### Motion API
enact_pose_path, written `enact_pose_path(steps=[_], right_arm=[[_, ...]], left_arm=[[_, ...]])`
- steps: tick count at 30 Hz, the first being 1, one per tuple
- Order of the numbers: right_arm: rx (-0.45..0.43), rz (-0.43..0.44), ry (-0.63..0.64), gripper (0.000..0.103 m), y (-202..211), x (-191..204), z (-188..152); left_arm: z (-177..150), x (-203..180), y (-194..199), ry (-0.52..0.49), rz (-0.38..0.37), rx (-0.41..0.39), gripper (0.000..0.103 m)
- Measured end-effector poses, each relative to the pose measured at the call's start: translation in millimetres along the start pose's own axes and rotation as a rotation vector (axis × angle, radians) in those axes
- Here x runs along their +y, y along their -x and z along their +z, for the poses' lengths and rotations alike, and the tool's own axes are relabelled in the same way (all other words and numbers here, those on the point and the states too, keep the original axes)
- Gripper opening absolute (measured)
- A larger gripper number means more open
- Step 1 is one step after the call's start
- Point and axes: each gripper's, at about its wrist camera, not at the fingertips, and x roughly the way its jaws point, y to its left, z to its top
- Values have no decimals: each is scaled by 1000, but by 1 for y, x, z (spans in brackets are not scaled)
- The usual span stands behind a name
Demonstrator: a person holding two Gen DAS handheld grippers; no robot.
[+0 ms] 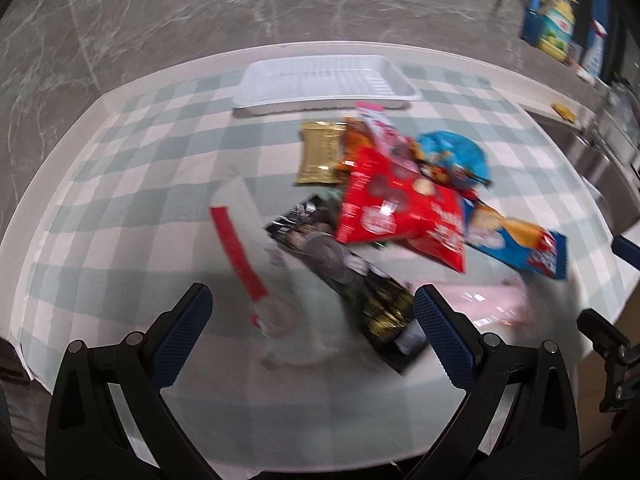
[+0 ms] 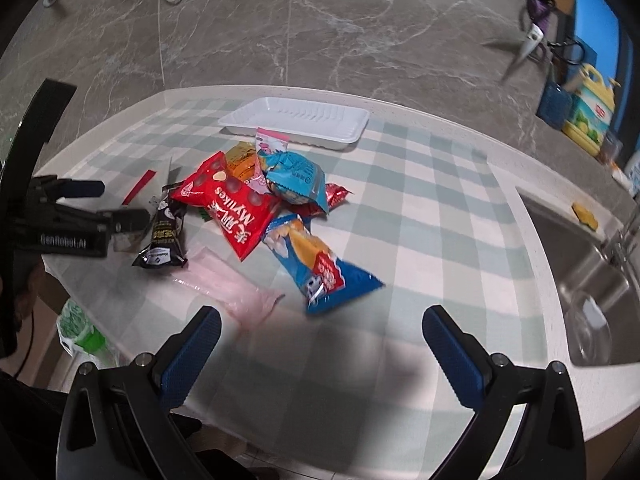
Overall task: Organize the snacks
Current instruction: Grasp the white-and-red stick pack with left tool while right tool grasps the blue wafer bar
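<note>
Your left gripper [image 1: 312, 308] stood wide open and held nothing, hanging low over the near edge of the bench [image 1: 132, 184] with its green-and-white checked cloth. Between its blue-padded fingers [image 1: 182, 332] lay a clear plastic packet with a red strip [image 1: 240, 248] and a black-and-gold foil snack packet [image 1: 352, 276], both blurred.

Your right gripper [image 2: 320, 336] was equally spread and empty, just short of a pale pink translucent wrapper [image 2: 236, 284] and a blue-and-orange snack bag [image 2: 316, 264].

The snacks sat heaped mid-bench: a red bag printed "Mylikes" [image 2: 232, 208] lay on top, with a round blue-wrapped snack [image 2: 296, 176] behind it, an orange packet [image 2: 240, 160] beside that, and a gold foil packet [image 1: 320, 152] on the left fringe. A small pink-topped packet [image 2: 272, 140] rested just before the shallow white plastic tray [image 2: 296, 120], which stood at the far edge.
</note>
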Motion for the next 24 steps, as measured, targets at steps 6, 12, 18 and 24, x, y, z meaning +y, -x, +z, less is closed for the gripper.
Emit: enact_pose_path(steps=[6,12,18,24], right_arm=[[26,-15,62,103,-24,3,18],[76,20,106,95,-53,8,33],[148,70,159,74,-82,20,40],[244,120,159,33,-106,23,40]], left_arm=[[20,36,-26,77,32,48,101],[30,62,-56,107,22,121,87],[30,73,-80,105,-6,186,67],[35,74,-94,84,-58,200,55]])
